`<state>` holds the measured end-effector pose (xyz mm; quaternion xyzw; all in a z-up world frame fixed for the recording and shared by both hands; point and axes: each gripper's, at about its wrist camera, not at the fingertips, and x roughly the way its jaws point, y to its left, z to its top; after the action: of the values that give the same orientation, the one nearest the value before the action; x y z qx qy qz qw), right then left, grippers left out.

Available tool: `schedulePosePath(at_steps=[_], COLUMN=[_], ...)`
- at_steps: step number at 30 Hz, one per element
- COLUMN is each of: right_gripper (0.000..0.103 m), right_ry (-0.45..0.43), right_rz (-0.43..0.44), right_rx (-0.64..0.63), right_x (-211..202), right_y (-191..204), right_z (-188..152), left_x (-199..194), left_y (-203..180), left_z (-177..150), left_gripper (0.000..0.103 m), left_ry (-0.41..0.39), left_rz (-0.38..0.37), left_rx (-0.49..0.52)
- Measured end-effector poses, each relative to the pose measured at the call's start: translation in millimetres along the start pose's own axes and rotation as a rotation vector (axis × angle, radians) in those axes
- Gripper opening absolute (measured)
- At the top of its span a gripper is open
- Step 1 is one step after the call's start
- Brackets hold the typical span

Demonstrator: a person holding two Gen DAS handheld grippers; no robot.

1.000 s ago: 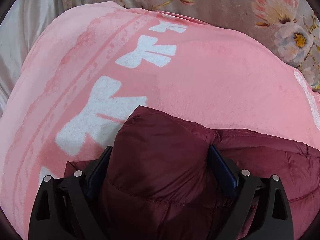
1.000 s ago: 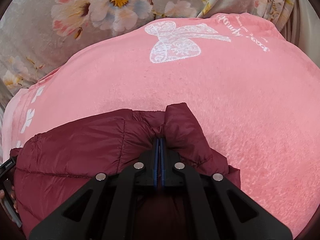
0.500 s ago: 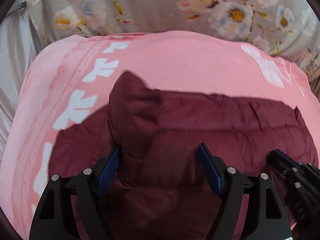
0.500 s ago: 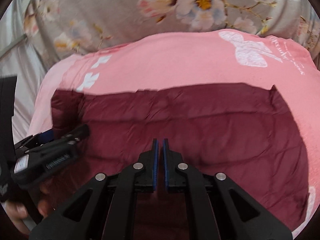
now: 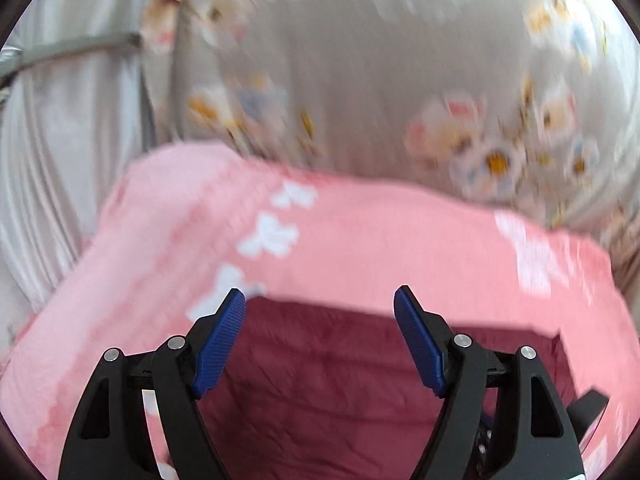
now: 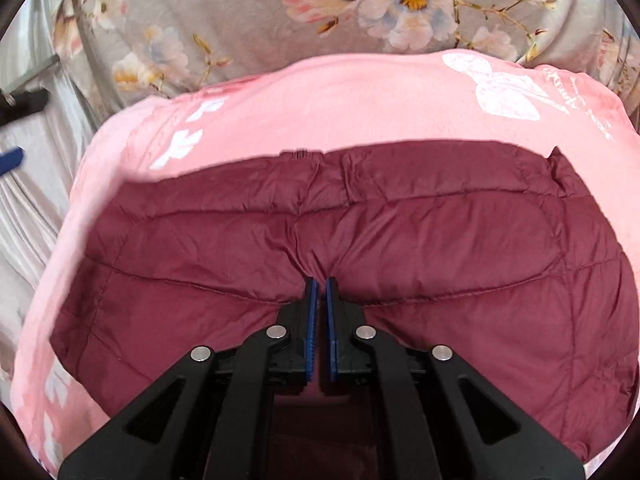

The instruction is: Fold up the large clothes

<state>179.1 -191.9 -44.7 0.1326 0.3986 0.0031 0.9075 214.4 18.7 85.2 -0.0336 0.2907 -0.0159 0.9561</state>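
1. Two claws are ours to report, taken from left to right. Our left gripper (image 5: 320, 300) stands released, its blue pads (image 5: 219, 350) wide apart with nothing between them, raised above the near part of the jacket (image 5: 340, 380).
2. Our right gripper (image 6: 320, 286) is clenched, pads nearly touching, its tips pressed into the jacket (image 6: 320, 260) where the fabric puckers. Whether a thin pinch of cloth sits between them, we cannot tell.
3. We judge the jacket light and soft: a puffy, padded shell that will compress under the pads and spring back. The smooth surface looks slippery, so a shallow pinch may slide off.
4. We would take hold at an edge or corner, or along a stitched seam, where the filling is thinner and the pads can bite through all the layers at once.
5. In looks, the jacket is maroon, quilted in broad stitched panels, lightly wrinkled, with a zipper end showing at its far edge in the right view.
6. It lies spread flat on a pink blanket (image 6: 360, 112) printed with white bows, which rests on a grey floral sheet (image 6: 248, 12).
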Motion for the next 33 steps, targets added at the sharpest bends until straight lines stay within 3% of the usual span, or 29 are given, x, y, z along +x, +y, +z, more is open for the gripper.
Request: schedulePosePath(at_steps=[1, 4, 8, 10, 13, 20, 33], right_gripper=[0.005, 0.005, 0.005, 0.005, 0.005, 0.003, 0.003], right_ry=[-0.006, -0.006, 0.021, 0.030, 0.036, 0.003, 0.012], right_rz=[0.007, 0.015, -0.007, -0.022, -0.032, -0.052, -0.035], right_rx=[0.008, 0.020, -0.014, -0.031, -0.041, -0.071, -0.051], right_x=[-2.3, -3.7, 5.7, 12.3, 22.4, 33.3, 35.4], right_y=[-0.7, 0.5, 6.4, 8.9, 9.6, 11.8, 7.8], right_z=[1.0, 3.0, 0.8, -0.7, -3.6, -15.7, -16.0], left_x=[0.1, 33.0, 91.1, 106.8, 112.7, 115.8, 118.6], left_y=[0.8, -13.4, -44.7, -53.6, -65.4, -69.8, -71.3], left_z=[2.0, -19.7, -79.0, -99.5, -114.4, -136.2, -137.6], left_gripper=[0.074, 0.074, 0.068, 0.066, 0.068, 0.072, 0.073], left_ry=[0.004, 0.133, 0.342, 0.387, 0.338, 0.259, 0.255], left_rz=[-0.008, -0.066, -0.077, -0.067, -0.019, 0.017, 0.034], left_rx=[0.000, 0.019, 0.075, 0.088, 0.147, 0.201, 0.208])
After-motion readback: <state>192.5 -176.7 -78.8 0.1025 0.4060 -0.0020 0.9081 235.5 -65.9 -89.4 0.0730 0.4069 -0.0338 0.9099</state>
